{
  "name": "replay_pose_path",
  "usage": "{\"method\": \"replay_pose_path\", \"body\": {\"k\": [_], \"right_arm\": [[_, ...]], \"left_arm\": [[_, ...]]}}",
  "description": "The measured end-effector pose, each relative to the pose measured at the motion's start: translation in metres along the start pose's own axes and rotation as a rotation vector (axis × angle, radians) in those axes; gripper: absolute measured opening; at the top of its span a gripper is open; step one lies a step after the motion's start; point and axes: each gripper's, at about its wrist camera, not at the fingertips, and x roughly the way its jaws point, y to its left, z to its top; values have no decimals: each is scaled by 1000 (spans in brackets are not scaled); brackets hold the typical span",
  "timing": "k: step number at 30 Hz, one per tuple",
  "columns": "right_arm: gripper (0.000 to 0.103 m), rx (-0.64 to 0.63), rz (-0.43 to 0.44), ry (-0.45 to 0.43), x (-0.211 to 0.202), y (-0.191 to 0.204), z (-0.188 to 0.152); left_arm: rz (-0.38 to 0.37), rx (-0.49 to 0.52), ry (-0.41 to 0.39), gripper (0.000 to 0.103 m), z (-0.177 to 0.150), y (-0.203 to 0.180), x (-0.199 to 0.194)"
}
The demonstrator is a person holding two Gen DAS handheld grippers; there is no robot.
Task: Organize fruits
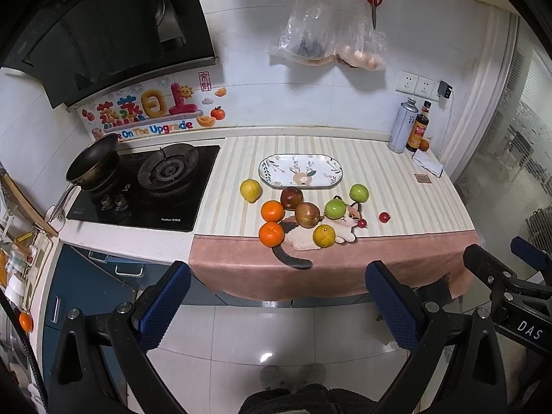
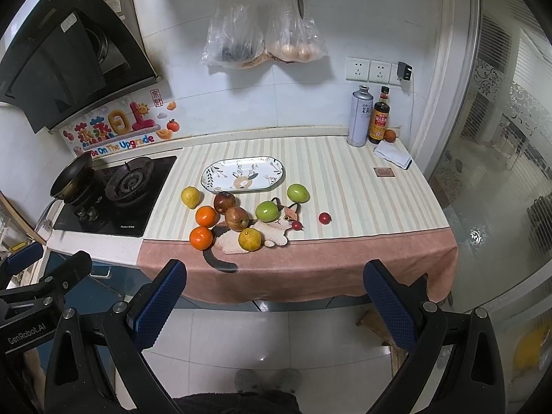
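Both grippers, left (image 1: pixel 277 302) and right (image 2: pixel 274 298), hang wide open and empty before a kitchen counter (image 2: pixel 362 186). Fruit (image 2: pixel 238 219) clusters beside an oval plate (image 2: pixel 243 175), some apparently resting on a cat-shaped mat (image 2: pixel 276 231).

oranges: two (image 1: pixel 272 210) (image 1: pixel 271 234), lower centre of the frame
yellow-green citrus: one (image 1: pixel 324 236)
red apples: two (image 1: pixel 291 198) (image 1: pixel 307 214)
green apples: two (image 1: pixel 335 208) (image 1: pixel 359 193)
yellow pear: one (image 1: pixel 250 190)
small red fruits: two (image 1: pixel 384 217) (image 1: pixel 362 223)
plates: one (image 1: pixel 300 170)
cat-shaped mats: one (image 1: pixel 346 222)
bottles: two (image 1: pixel 402 126) (image 1: pixel 418 127), upper right
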Motion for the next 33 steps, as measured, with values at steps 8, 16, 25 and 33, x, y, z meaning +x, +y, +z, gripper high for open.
{"method": "replay_pose_path", "body": {"k": [8,16,25,33], "right_arm": [[103,2,2,1,0,0,0],[103,7,0,1,3,-1,-2],[103,21,1,-10,3,-1,0],[103,117,27,-108,14,9,1]], "left_arm": [[2,1,-1,103,-1,0,1],[0,2,3,103,2,-1,3],[0,7,-8,103,3,-2,4],[101,18,-157,103,21,24,19]]}}
